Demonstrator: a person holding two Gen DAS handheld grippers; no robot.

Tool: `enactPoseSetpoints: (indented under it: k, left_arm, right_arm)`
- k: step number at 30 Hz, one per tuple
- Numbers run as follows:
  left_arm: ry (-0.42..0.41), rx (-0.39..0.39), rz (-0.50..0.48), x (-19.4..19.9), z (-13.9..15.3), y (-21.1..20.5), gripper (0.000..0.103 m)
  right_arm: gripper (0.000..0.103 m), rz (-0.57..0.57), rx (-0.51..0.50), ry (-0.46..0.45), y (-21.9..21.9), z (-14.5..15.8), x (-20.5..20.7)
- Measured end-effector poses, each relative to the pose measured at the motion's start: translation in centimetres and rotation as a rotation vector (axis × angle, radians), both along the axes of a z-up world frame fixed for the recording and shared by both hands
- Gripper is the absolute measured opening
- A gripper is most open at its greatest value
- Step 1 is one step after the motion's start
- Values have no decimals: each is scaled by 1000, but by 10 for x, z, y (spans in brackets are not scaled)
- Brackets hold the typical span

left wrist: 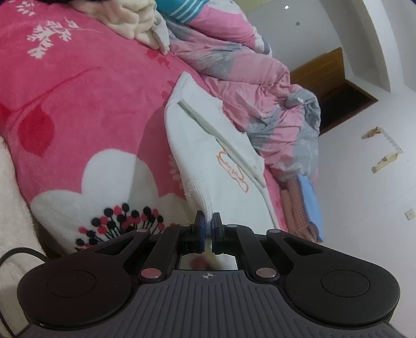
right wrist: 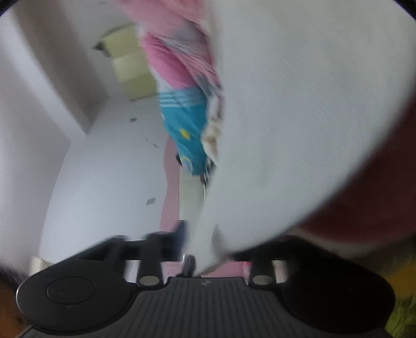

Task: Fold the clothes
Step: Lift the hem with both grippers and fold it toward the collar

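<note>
A white sweatshirt (left wrist: 208, 145) with an orange embroidered logo lies on a pink flowered blanket (left wrist: 78, 104). My left gripper (left wrist: 209, 228) is shut on its ribbed cuff, which runs up from between the blue pads. In the blurred right wrist view the same white garment (right wrist: 299, 117) fills the upper right and hangs down between the fingers of my right gripper (right wrist: 200, 241). One dark finger (right wrist: 182, 230) lies close against the cloth. The other finger is hidden under the fabric, and the gripper looks shut on the cloth.
A crumpled pink and grey quilt (left wrist: 247, 78) lies just beyond the sweatshirt. Cream fleece (left wrist: 130, 18) and a teal striped garment (right wrist: 184, 130) sit at the far end of the bed. Folded blue and checked cloths (left wrist: 309, 197) lie by the white wall (left wrist: 364, 182).
</note>
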State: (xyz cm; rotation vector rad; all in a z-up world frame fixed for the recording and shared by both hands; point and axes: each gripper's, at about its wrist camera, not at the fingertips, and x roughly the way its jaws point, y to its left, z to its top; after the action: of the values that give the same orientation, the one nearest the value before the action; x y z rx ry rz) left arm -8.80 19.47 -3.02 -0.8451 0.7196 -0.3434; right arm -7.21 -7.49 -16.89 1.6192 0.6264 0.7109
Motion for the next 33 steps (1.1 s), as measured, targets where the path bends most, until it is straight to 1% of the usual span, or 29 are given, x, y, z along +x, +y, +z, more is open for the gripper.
enactPoseSetpoints:
  k: [1,2,4,6,7,8,9,10,11,13,14,15,16,17,18,20,21,24,25,28,30,32,33]
  left_arm:
    - [-4,-11,-2,0,1,2,2]
    - [-11,-23,-5,0,2,4,1]
    - [-49,-36,-24,-2,14,6,1]
    - [-107,19,-44,-6,27,2,1]
    - [-120,44,-56,-7,30,-1,1]
    - [-112,58,-67,-7,26,-2,1]
    - [-81,68,-69,-5,18,-2,1]
    - [-31,71,-67,-2,8,-1,1]
    - [-4,68,-64,-1,3,1,1]
    - [4,60,-62,-2,2,5,1]
    - [-12,72,-64,-4,6,5,1]
    - [-35,97,-68,-7,11,4,1]
    - [-30,111,-69,-7,11,4,1]
    - [-8,116,-68,-6,6,4,1]
    - [14,121,-67,-4,2,5,1]
    - [53,124,-65,-2,-5,8,1]
    - [56,123,-67,-3,-6,9,1]
    - [48,176,-84,-6,-2,6,1]
    - [56,191,-88,-6,-4,5,1]
    - [136,235,-110,-2,-21,5,1]
    - [173,272,-138,0,-31,2,1]
    - [178,318,-159,-1,-30,0,1]
    - [176,342,-168,-1,-28,-1,2]
  right_arm:
    - [6,-24,-44,-22,-5,10,-2]
    - [5,-45,-101,-42,-10,24,-5]
    - [5,-67,-213,-136,-14,60,-9]
    - [5,-75,-302,-230,-15,90,-15]
    - [4,-72,-306,-230,-16,90,-16]
    - [4,-69,-309,-228,-17,90,-17]
    - [4,-56,-319,-196,-18,83,-15]
    - [4,-38,-333,-137,-16,72,-14]
    - [4,-32,-341,-119,-15,71,-13]
    - [4,-20,-355,-86,-12,69,-11]
    - [4,-24,-391,-124,-10,79,-11]
    - [4,-18,-412,-138,-10,84,-11]
    - [4,-11,-432,-152,-9,88,-11]
    - [4,-5,-452,-166,-9,93,-11]
    - [4,12,-470,-141,-11,86,-11]
    - [4,38,-466,-67,-7,74,-8]
    - [4,39,-463,-62,-7,74,-10]
    - [4,39,-501,-91,-4,78,-8]
    - [4,52,-507,-73,-4,73,-9]
    - [4,94,-516,5,-3,54,-9]
    - [4,114,-514,51,-7,43,-11]
    - [5,133,-509,84,-9,35,-13]
    - [6,152,-530,87,-10,36,-14]
